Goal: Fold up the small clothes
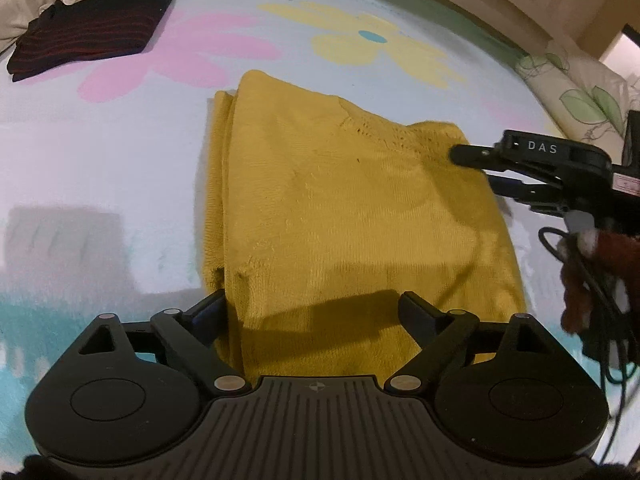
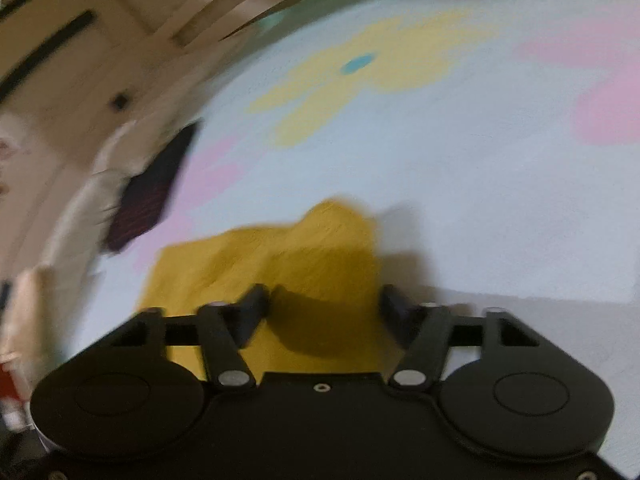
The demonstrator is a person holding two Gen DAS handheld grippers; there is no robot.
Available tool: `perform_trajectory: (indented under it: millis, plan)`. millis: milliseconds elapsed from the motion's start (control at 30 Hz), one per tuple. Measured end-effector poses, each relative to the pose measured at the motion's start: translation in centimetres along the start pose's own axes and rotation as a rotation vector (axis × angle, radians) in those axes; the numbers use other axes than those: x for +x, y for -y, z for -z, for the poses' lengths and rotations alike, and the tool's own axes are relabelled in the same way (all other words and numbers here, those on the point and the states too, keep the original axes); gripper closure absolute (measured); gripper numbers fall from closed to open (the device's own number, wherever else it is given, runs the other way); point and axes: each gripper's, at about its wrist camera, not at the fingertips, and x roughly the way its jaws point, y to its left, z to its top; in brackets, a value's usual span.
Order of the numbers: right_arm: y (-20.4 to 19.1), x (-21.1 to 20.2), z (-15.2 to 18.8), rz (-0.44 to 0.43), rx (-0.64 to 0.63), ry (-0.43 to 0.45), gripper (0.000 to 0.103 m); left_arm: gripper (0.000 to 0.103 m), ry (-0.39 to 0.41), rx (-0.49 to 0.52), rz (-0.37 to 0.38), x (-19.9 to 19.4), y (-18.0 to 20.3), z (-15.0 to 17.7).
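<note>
Mustard-yellow knitted garment point(image 1: 340, 216) lies folded into a soft rectangle on the pale flower-printed bedspread point(image 1: 120, 152). Left gripper point(image 1: 312, 312) stands wide over its near edge, gripping nothing; right gripper point(image 2: 324, 304) straddles a raised corner, half-open, not pinching. Seemingly between folds; next comes another fold or smoothing. A dark red-striped folded garment point(image 1: 88, 28) rests well apart.

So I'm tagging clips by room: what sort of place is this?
Probably a bedroom: a flower-print bedsheet, a leaf-print pillow at its edge, and a folded yellow knit.
</note>
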Motion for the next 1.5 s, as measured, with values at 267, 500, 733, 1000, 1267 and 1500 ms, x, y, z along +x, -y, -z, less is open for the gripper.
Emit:
perform_trajectory:
  millis: [267,500,733,1000,1267,1500]
  plan:
    - [2.1,-2.7,-1.4,0.002,0.056,0.116,0.041,0.015,0.007,0.024,0.007,-1.1,-0.1,0.1]
    - [-1.7,-5.7,-1.6,-0.247,-0.334,0.068,0.054,0.015,0.139,0.015,-0.065,-4.0,-0.9,-0.6]
    - [-3.0,-3.7,1.3,-0.28,-0.561,-0.094,0.057,0.015,0.129,-0.013,-0.059,-3.8,-1.0,-0.7]
    - [-3.0,-3.2,1.3,-0.015,-0.517,0.079,0.043,0.014,0.06,0.03,-0.008,-2.9,-0.7,0.0]
    - [1.6,-1.5,0.3,-0.187,-0.173,-0.089,0.034,0.012,-0.016,0.017,-0.012,-0.9,-0.4,0.9]
    - [3.1,-0.3,0.6,-0.287,-0.031,-0.088,0.034,0.011,0.033,-0.118,0.03,-0.1,-1.0,0.2]
